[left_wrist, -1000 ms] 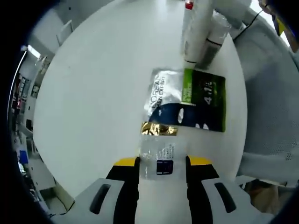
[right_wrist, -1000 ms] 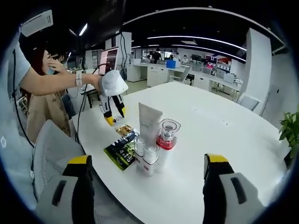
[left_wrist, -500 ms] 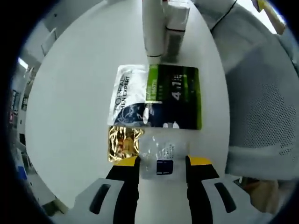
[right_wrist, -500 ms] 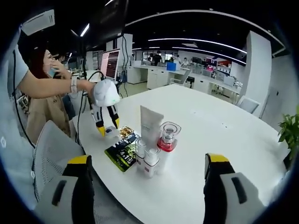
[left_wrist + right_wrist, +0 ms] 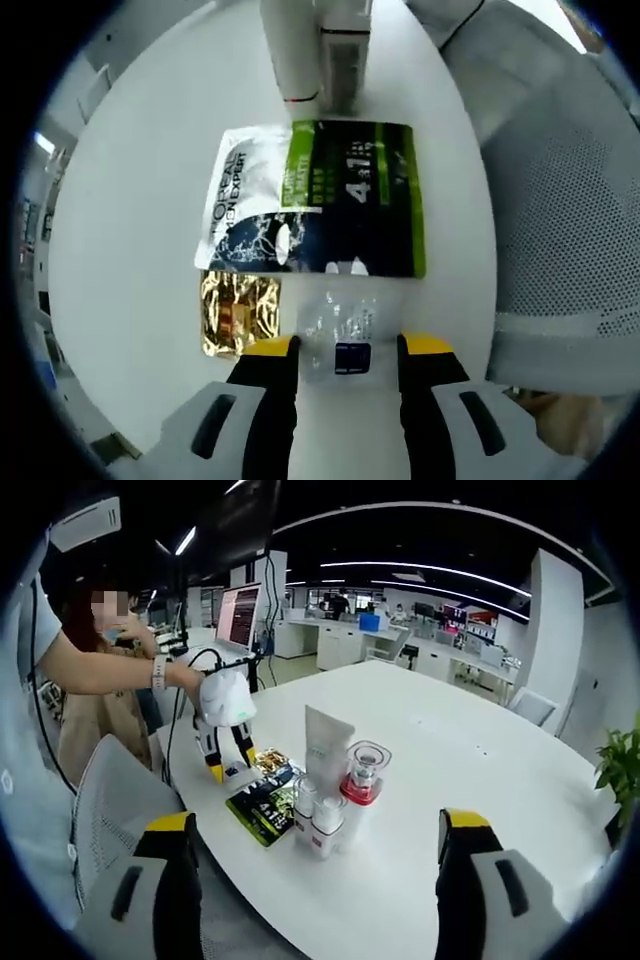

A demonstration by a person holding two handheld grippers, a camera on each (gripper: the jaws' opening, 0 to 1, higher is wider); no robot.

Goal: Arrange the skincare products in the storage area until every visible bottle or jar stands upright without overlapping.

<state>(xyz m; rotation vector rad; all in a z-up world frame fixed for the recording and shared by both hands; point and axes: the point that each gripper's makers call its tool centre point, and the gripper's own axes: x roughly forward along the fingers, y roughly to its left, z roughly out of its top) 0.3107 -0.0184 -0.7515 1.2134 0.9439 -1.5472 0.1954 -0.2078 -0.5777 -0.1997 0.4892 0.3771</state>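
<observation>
The left gripper (image 5: 343, 347) held a small clear sachet (image 5: 340, 338) between its yellow-tipped jaws, closed on the packet's two side edges. The sachet sat low over the white table (image 5: 130, 200), near the table's edge, just beside a gold foil sachet (image 5: 240, 315) and touching or overlapping the lower border of a large dark-and-green L'Oréal pouch (image 5: 315, 200). The clear sachet looked thin, light and floppy, with a slick film surface; it would probably buckle if squeezed hard, so a hold across a sealed edge seemed safest.

The right gripper (image 5: 315, 890) stood wide open, holding nothing, well apart from the products. In the right gripper view the left gripper (image 5: 225, 770) was seen lowered at the pouch's (image 5: 262, 802) far end.

Count, as judged from both views:
- Flat packets: three (clear, gold, large pouch), all lying down.
- Upright white tube (image 5: 326, 748): one.
- Red-collared bottle with clear cap (image 5: 360, 780): one.
- Small white bottles (image 5: 316, 822): two, side by side, close against the tube.

The four upright items appeared rigid and top-heavy, best gripped at mid-body.
</observation>
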